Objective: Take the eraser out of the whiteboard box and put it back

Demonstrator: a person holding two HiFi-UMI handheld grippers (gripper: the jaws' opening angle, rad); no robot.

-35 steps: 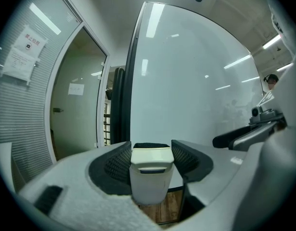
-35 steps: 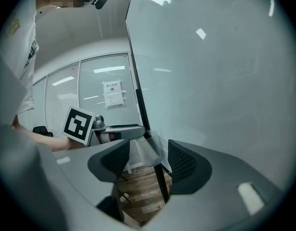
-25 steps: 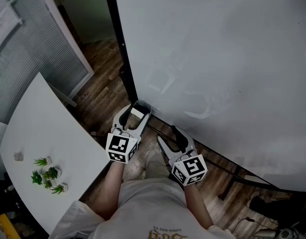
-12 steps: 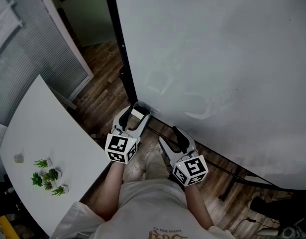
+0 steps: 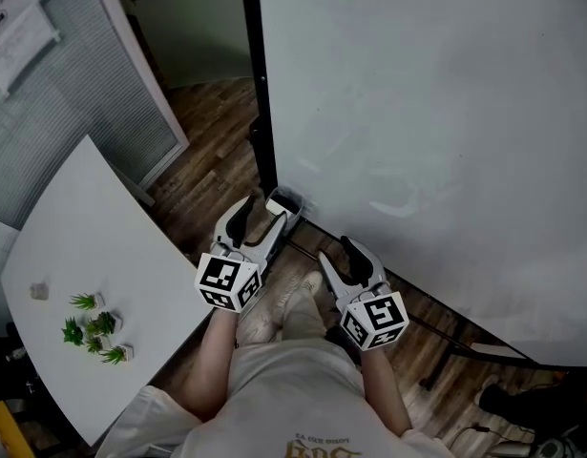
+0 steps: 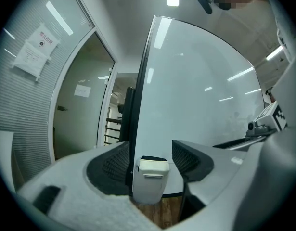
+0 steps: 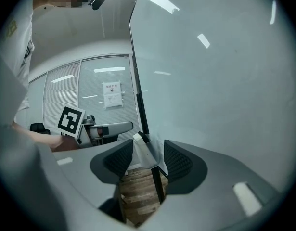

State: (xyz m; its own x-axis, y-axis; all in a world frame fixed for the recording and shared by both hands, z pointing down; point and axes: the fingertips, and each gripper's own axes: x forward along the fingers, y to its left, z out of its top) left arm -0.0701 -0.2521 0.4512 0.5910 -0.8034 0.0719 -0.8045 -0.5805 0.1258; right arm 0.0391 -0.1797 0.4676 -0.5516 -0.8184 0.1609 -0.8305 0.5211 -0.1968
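A small white box [image 5: 283, 201] hangs at the lower left corner of the whiteboard [image 5: 427, 113]. A cream eraser [image 6: 153, 166] stands in the box [image 6: 148, 189], its top showing above the rim. My left gripper [image 5: 262, 216] is open just short of the box and level with it; in the left gripper view [image 6: 151, 160] the box shows in the gap beyond the pads, untouched. My right gripper [image 5: 336, 251] is a little to the right, nearer me. Its jaws are closing with nothing between them [image 7: 148, 155]. The box [image 7: 145, 153] lies farther ahead of it.
A black frame post [image 5: 260, 93] runs up the whiteboard's left edge. A white table [image 5: 83, 246] with small potted plants [image 5: 93, 332] stands at the left, a glass partition with blinds [image 5: 73, 93] behind it. Below is wooden floor [image 5: 217, 141], and the board's stand rail [image 5: 436, 327] runs along it.
My left gripper has come up and back from the box, which stood between its fingertips before. The head view has shifted to the right. The right gripper has stayed in place.
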